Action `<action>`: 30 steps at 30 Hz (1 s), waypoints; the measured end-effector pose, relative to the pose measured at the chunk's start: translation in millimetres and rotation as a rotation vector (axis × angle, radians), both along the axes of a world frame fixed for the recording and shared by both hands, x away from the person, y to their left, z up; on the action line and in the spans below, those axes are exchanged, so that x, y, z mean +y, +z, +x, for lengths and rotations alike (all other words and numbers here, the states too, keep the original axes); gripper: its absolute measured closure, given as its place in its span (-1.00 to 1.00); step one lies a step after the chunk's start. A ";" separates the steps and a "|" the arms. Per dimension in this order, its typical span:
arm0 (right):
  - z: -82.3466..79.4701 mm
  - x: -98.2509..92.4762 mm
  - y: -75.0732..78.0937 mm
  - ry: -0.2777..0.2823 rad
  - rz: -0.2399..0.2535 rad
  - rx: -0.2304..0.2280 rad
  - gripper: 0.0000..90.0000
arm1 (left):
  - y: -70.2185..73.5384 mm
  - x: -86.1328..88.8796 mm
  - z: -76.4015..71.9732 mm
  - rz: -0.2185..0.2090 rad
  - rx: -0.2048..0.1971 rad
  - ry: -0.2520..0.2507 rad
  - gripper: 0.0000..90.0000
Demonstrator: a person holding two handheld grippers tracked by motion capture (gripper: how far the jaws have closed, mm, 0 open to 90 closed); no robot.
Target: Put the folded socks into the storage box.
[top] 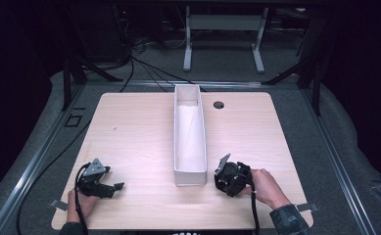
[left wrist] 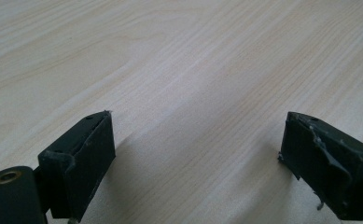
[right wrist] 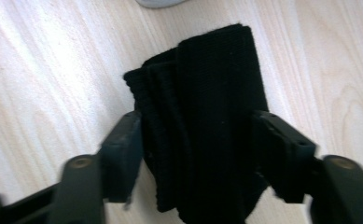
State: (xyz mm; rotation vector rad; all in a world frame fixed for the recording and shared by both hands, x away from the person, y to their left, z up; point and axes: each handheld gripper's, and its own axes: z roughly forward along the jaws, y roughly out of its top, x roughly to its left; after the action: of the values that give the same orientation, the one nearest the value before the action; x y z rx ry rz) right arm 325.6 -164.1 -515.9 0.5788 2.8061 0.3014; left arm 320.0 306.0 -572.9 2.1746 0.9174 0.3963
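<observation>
A folded black cloth (right wrist: 212,79) lies on the light wooden table (top: 129,137), right of the near end of the long white box (top: 175,132). My right gripper (right wrist: 198,140) has a pad pressed on each side of the fold. In the high view the right gripper (top: 226,182) points down at that spot, held by a hand from the lower right, and its body hides the cloth. My left gripper (top: 115,177) rests low near the table's front left. Its jaws stand wide apart, and between them the left gripper (left wrist: 195,140) has only bare wood.
The narrow white box runs from the table's middle towards its far edge, and its inside looks bare. A corner of the box (right wrist: 160,2) peeks in at the top of the right gripper view. A round cable hole (top: 219,105) sits right of the box's far end.
</observation>
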 end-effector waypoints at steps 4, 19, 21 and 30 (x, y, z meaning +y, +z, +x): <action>-0.9 0.8 0.1 0.013 -0.007 0.005 0.07 | 0.0 0.0 0.0 0.000 0.000 0.000 -0.78; -3.4 0.6 -1.5 0.024 0.001 0.000 0.41 | 0.0 0.0 0.0 0.000 0.000 0.000 -0.78; -2.4 -0.5 -0.4 0.024 0.011 0.006 0.42 | 0.0 0.0 0.0 0.000 0.000 0.000 -0.78; 1.5 -7.1 10.6 0.011 0.023 0.032 0.42 | 0.1 0.0 0.0 0.000 0.000 0.000 -0.78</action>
State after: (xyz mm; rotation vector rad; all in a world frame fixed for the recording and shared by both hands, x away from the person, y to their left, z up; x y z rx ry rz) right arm 327.1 -171.2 -505.3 0.5787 2.8408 0.3301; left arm 320.1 306.0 -572.9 2.1752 0.9172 0.3958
